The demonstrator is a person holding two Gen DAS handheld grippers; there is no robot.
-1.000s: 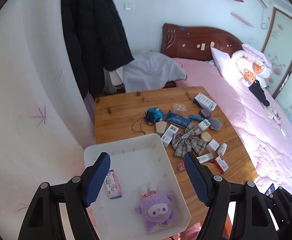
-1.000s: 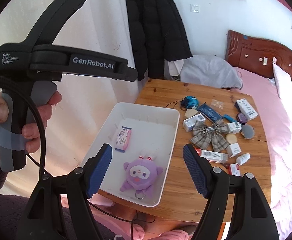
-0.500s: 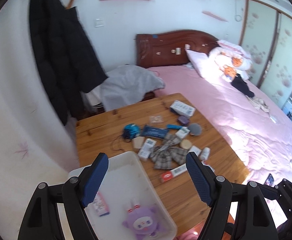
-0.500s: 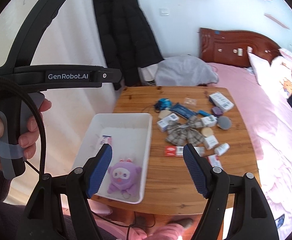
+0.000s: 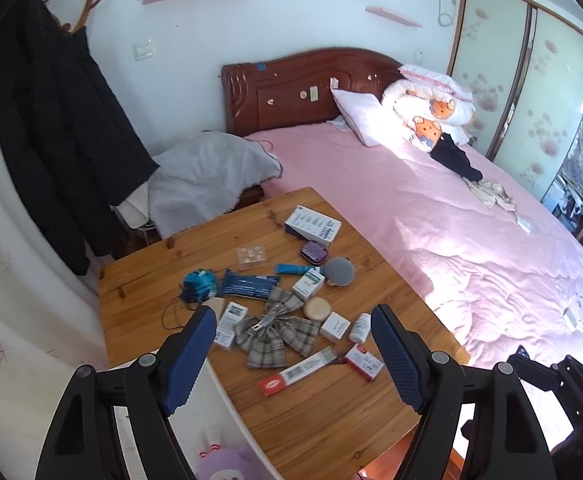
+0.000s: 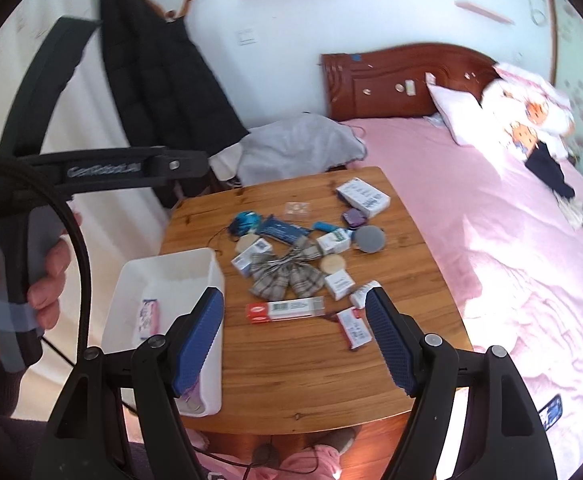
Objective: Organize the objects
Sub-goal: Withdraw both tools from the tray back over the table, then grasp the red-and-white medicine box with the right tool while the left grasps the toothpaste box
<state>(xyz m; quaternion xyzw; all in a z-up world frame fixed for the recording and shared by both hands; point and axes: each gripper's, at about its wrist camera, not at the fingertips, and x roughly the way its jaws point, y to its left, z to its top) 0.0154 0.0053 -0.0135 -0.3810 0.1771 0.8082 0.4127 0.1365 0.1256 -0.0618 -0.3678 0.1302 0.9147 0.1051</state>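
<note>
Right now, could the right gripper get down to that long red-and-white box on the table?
Probably yes. The right gripper is open and empty, and the long red-and-white box lies flat on bare wood with nothing on top.

The round knotty wooden table (image 6: pixel 303 364) looked smooth and lightly glossy. The white plastic bin (image 6: pixel 215 276) was matt, and the grey plaid cloth bow (image 6: pixel 287 276) looked soft.

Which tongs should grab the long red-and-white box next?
Right, probably. The right tongs are open with the red-and-white box lying just ahead between the fingers; the left tongs see it off-centre.
</note>
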